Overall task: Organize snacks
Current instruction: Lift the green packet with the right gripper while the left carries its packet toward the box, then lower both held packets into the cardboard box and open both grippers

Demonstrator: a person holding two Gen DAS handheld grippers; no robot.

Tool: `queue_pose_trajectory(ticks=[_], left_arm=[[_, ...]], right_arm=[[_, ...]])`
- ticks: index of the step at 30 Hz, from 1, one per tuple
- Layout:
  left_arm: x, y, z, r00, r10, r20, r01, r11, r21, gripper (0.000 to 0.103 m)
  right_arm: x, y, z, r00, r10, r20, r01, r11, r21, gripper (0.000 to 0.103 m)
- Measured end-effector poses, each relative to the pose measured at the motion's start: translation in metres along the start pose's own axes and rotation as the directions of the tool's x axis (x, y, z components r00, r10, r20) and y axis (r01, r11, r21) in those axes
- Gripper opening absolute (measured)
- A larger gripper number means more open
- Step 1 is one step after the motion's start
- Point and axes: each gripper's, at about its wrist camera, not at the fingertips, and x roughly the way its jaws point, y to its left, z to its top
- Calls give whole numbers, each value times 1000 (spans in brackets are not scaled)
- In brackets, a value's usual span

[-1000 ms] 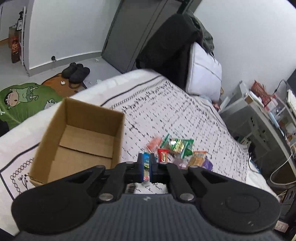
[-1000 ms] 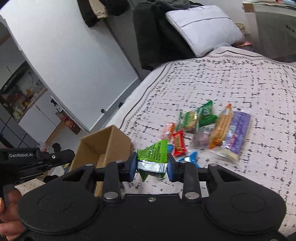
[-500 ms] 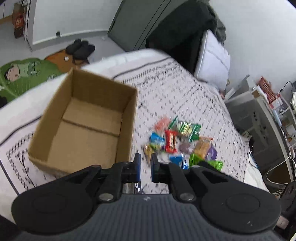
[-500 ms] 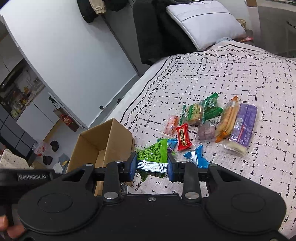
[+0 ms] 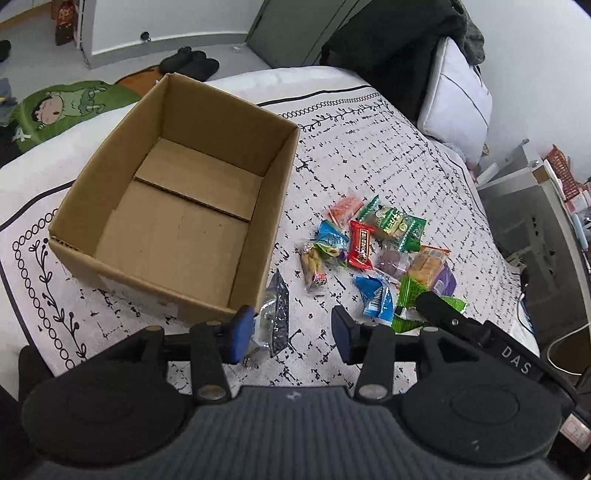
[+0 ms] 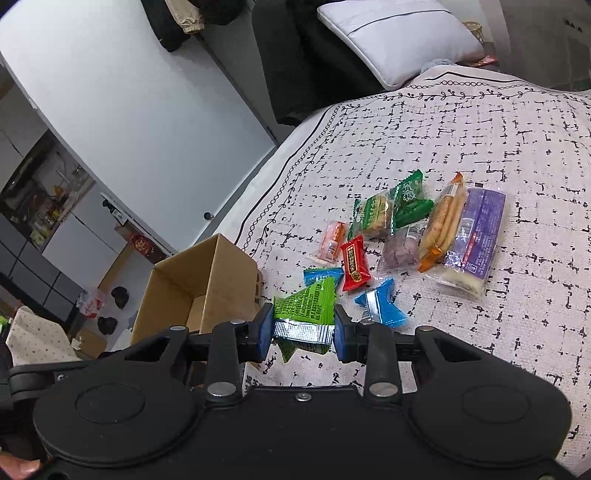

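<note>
Where jaws clamp: green packet [image 6: 306, 314].

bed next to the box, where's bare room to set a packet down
Inside the cardboard box: its floor is bare. On the bedspread, the stretch between the snack pile and the pillow is free. The pile itself is crowded, and a silver packet lies at the box's near corner.

1. I see a matt brown cardboard box [image 5: 177, 206].
2. My right gripper [image 6: 298, 328] pinches a glossy green foil-edged wrapper [image 6: 304, 312].
3. Woven cloth bedspread [image 6: 461, 129], rough-looking.
4. Crinkly clear plastic packet [image 5: 271, 321].
</note>
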Motion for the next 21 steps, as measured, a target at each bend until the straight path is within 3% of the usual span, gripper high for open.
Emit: queue_pose_trajectory(ticks=[9, 21], left_arm=[[0, -9, -12, 998, 56, 20, -55, 997, -50, 45], [46, -13, -20, 985, 170, -15, -170, 982, -83, 45]], right_arm=[[-1, -4, 0, 999, 33, -6, -33, 999, 3, 32], [-1, -9, -2, 999, 38, -6, -38, 999, -9, 32]])
